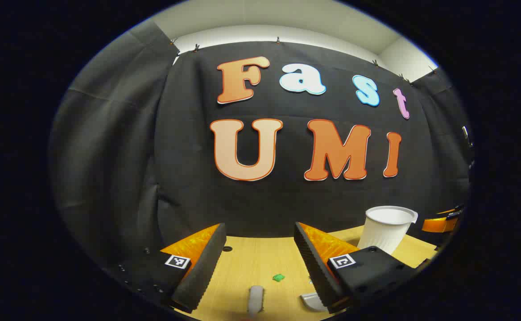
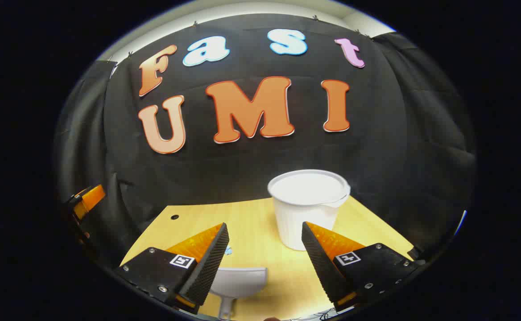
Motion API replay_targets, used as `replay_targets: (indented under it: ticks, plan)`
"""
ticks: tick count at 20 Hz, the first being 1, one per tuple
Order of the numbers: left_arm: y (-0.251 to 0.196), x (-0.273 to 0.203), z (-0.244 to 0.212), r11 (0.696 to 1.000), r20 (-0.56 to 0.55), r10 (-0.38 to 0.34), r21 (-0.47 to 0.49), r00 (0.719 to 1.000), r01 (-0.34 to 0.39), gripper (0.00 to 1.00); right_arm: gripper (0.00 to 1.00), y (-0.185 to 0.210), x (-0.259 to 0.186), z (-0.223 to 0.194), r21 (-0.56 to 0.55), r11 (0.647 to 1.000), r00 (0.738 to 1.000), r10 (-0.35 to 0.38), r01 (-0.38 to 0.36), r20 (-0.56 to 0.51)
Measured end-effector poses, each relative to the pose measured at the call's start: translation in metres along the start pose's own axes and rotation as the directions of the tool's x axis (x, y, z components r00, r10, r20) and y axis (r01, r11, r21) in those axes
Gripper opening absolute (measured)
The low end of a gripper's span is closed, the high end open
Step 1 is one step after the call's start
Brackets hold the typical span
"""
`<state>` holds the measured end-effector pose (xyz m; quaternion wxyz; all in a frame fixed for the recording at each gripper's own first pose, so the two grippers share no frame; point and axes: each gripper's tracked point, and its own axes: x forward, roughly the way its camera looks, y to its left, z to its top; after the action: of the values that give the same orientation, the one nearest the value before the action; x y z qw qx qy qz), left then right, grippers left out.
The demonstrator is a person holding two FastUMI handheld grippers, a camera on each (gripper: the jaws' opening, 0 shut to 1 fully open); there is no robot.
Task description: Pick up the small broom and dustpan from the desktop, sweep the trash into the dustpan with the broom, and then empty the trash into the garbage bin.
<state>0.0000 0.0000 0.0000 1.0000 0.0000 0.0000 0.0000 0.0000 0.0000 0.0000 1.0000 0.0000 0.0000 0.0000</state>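
One wooden desktop is seen, backed by black cloth, and one small round hole is seen near its far left corner in the right gripper view. One white ribbed garbage bin is stood upright on it, open at the top, with a small spout at its rim. One white dustpan is laid flat on the desktop nearer than the bin and to its left, its handle pointed toward the camera. One small broom is seen in the left gripper view as a pale grey piece lying on the desktop, left of the dustpan. One green scrap of trash is counted just beyond the broom, and a pale bluish scrap is glimpsed just beyond the dustpan, left of the bin.

Two grippers are counted. The left gripper is held low over the desktop, level, its fingers spread wide with nothing between them. The right gripper is held likewise above the dustpan, fingers wide apart and empty, the bin standing just beyond them
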Motion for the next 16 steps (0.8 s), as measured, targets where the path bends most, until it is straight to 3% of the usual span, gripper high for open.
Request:
replay_targets:
  ticks: [6, 13, 16]
  plan:
    - [0.038, 0.004, -0.013, 0.999, -0.033, 0.054, -0.006, 0.998, -0.054, 0.96, 0.99, 0.045, 0.001, 0.009, -0.043, 0.998, 0.999, 0.039, -0.039, -0.005]
    - [0.068, -0.006, 0.017, 0.984, 0.026, 0.171, 0.05, 0.985, -0.172, 0.97, 0.99, 0.067, 0.009, 0.013, -0.052, 0.991, 0.993, 0.12, -0.121, -0.021]
    - [0.066, -0.008, 0.022, 0.988, 0.034, 0.152, 0.028, 0.988, -0.152, 0.98, 0.98, 0.074, 0.01, 0.014, -0.076, 0.99, 0.992, 0.121, -0.123, -0.026]
